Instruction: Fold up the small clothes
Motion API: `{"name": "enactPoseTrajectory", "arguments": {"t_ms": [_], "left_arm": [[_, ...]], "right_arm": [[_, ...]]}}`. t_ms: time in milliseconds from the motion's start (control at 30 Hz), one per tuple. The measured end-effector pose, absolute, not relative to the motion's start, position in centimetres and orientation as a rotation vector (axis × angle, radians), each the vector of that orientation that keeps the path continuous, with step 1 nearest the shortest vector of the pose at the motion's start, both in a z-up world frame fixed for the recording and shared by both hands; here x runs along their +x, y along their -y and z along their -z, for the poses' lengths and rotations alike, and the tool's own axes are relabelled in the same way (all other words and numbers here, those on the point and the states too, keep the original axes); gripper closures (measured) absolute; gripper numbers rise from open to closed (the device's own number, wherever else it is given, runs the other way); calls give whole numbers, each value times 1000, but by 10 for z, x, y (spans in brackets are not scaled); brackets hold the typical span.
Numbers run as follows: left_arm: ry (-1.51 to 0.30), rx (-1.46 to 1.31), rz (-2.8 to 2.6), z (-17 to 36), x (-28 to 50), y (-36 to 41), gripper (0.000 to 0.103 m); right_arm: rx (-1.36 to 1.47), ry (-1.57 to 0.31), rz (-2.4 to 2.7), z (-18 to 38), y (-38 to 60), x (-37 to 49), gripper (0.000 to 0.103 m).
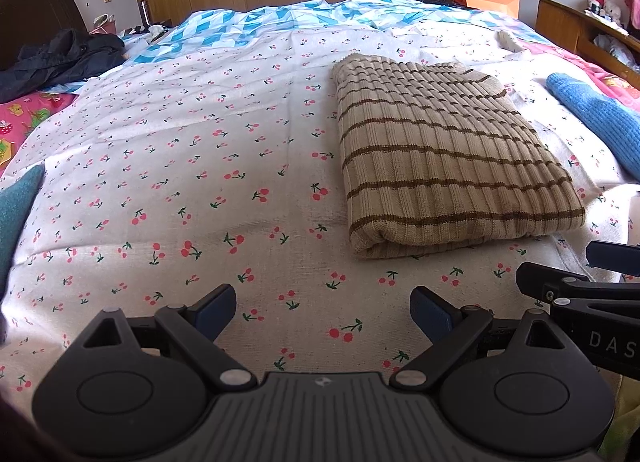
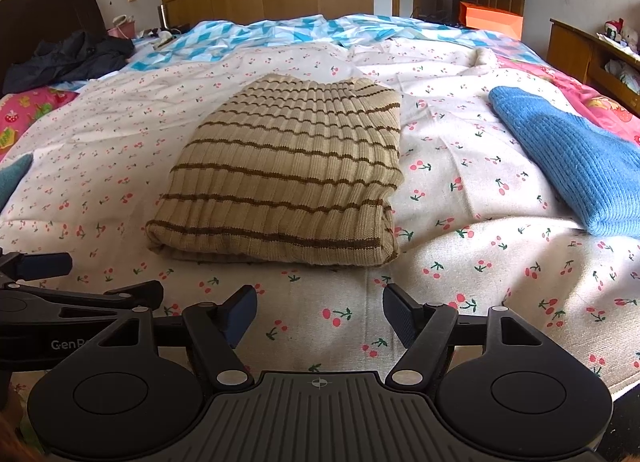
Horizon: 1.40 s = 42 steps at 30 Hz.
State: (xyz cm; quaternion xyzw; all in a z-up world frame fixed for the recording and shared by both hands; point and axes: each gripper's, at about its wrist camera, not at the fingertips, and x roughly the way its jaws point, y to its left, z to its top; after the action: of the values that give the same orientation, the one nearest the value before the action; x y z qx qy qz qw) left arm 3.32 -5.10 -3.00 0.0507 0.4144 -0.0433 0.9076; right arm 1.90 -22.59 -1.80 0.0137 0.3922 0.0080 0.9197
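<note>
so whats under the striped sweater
The folded striped sweater lies on the cherry-print sheet, which shows all around it. Its own lower folded layers peek out at the near edge; anything tucked between or beneath them is covered.

The blue knit (image 1: pixel 592 121), right of the left gripper (image 1: pixel 322 312), runs off the right edge in both views, so its full shape is unknown. A teal cloth (image 1: pixel 18 205) far left of that gripper is cut by the frame edge. The right gripper (image 2: pixel 319 316) shows only partly in the left view, its lettering clipped. The sweater's (image 2: pixel 288 177) inner layers are hidden under its top fold. Items on the shelf (image 2: pixel 592 57), far right, are too small to identify.
</note>
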Motion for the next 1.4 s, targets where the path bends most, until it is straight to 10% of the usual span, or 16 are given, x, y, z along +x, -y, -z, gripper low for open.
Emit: {"name": "enactPoseTrajectory", "arguments": {"t_ms": [1400], "left_arm": [[-856, 95, 73, 27, 32, 50, 5]], "right_arm": [[31, -827, -15, 21, 226, 19, 30]]}}
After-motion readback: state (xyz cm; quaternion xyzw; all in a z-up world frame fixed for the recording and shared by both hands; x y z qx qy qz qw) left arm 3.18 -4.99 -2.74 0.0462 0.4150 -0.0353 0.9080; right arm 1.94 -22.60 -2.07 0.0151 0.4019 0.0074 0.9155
